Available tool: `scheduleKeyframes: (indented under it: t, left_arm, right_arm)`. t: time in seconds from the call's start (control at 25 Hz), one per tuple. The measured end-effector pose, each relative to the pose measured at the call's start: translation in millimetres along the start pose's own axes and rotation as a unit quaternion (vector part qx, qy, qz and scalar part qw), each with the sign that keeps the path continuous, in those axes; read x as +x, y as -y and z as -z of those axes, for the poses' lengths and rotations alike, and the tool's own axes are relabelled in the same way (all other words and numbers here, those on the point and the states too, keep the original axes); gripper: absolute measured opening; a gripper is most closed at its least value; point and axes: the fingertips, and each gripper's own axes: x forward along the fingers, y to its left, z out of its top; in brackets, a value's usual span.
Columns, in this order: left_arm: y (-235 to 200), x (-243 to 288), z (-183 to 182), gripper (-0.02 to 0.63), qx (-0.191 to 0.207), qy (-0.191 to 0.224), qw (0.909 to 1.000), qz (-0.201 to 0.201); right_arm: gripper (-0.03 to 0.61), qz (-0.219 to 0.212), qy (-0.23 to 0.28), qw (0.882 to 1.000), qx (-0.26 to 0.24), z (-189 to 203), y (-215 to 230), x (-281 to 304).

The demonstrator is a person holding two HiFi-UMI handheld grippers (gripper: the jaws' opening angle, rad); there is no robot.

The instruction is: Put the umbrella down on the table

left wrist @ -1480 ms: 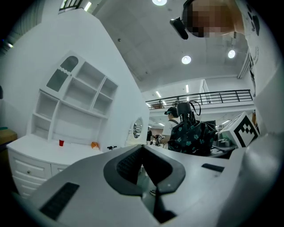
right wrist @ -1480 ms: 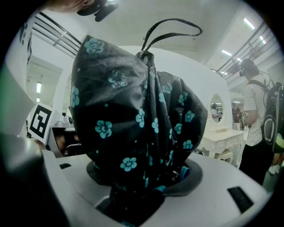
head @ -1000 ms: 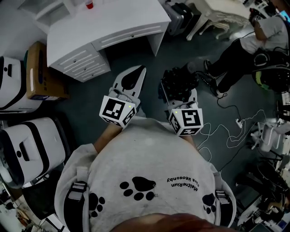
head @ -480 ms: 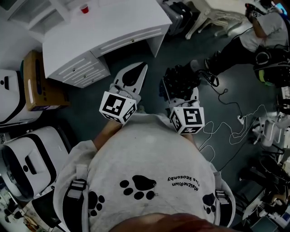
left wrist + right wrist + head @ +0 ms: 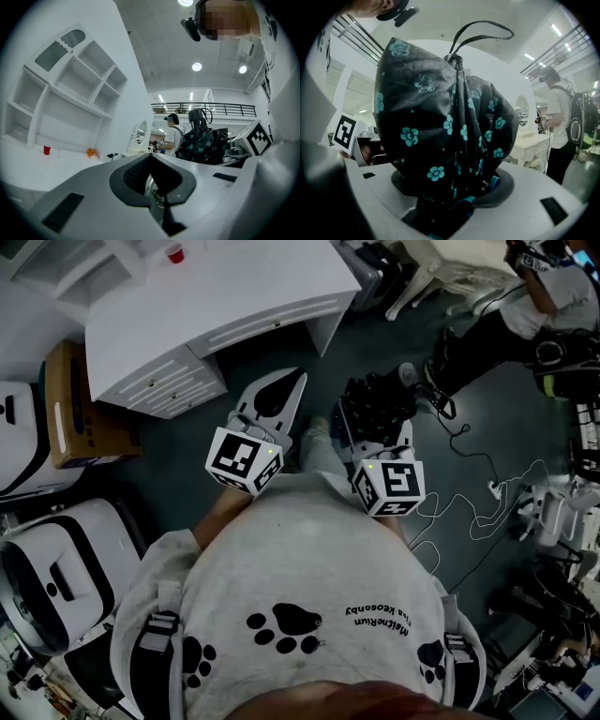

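My right gripper [image 5: 377, 427] is shut on a folded black umbrella [image 5: 375, 405] printed with teal flowers. In the right gripper view the umbrella [image 5: 440, 122] bulges up out of the jaws, its strap loop on top. My left gripper [image 5: 292, 390] is level with it at the left, shut with nothing in it; the left gripper view shows its jaws [image 5: 152, 161] closed. The white table [image 5: 216, 306], a desk with drawers, stands ahead of both grippers across a strip of dark floor. The umbrella hangs over the floor, apart from the table.
A red cup [image 5: 174, 253] stands on the desk's far side, below white shelves [image 5: 70, 93]. A cardboard box [image 5: 70, 409] and white machines [image 5: 56, 559] sit at the left. Another person [image 5: 525, 315] and cables [image 5: 469, 512] are at the right. My shoe [image 5: 315, 430] shows between the grippers.
Both grippers have moved a little toward the desk, with the umbrella still held. My shoe has come into view between them.
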Motion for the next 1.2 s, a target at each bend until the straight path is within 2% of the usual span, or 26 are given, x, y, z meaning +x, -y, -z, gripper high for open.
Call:
scheduleKeyframes:
  t: [0.32,0.56,0.92,1.2]
  left_arm:
    - [-25.8,11.7,-3.7,0.015,0.0,0.006,0.9997,-0.024]
    - [-53.8,40.2,-3.9,0.015,-0.001,0.006,0.9994,-0.035]
    - [-99.9,123.4,-14.4,0.015,-0.007,0.009,0.9986,-0.052]
    - [-119.3,189.9,-25.1,0.015,-0.002,0.012,0.9971,-0.075]
  right_arm:
    - [0.288,-0.027,0.006,1.0,-0.002,-9.8,1.3,36.5]
    - [0.288,-0.04,0.005,0.999,-0.004,-16.9,17.2,78.9]
    - [0.288,-0.058,-0.002,0.998,-0.011,-44.1,71.8,157.2]
    - [0.288,-0.08,0.002,0.997,-0.013,-70.2,126.0,207.3]
